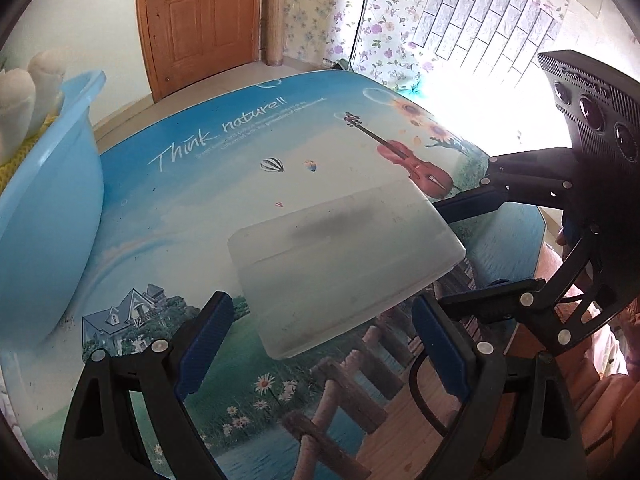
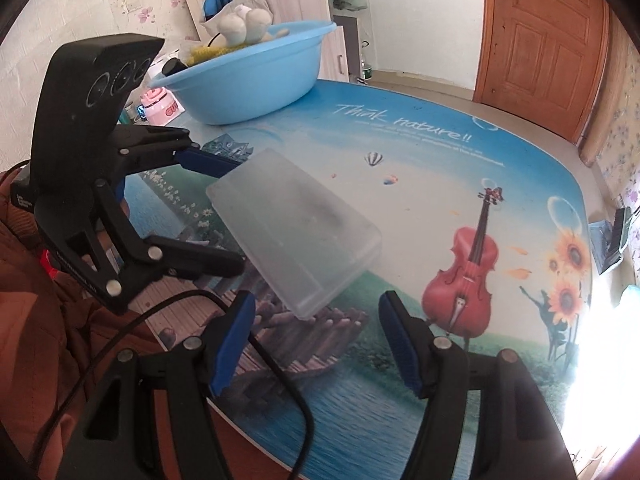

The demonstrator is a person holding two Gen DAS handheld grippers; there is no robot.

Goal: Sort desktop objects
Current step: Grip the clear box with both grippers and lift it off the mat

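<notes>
so on the far left there's a light blue basin point(image 2: 248, 80) with some white stuff piled in it, sitting on the printed bench point(image 2: 400, 152). the left gripper point(image 2: 224, 212) has its fingers spread wide right by one end of the frosted plastic box point(image 2: 296, 228), which lies flat mid-bench, pads not pressing on it. right gripper point(image 2: 316, 344) hovers just short of the box's near corner, fingers released and empty. violin print point(image 2: 464, 268) further right.
</notes>
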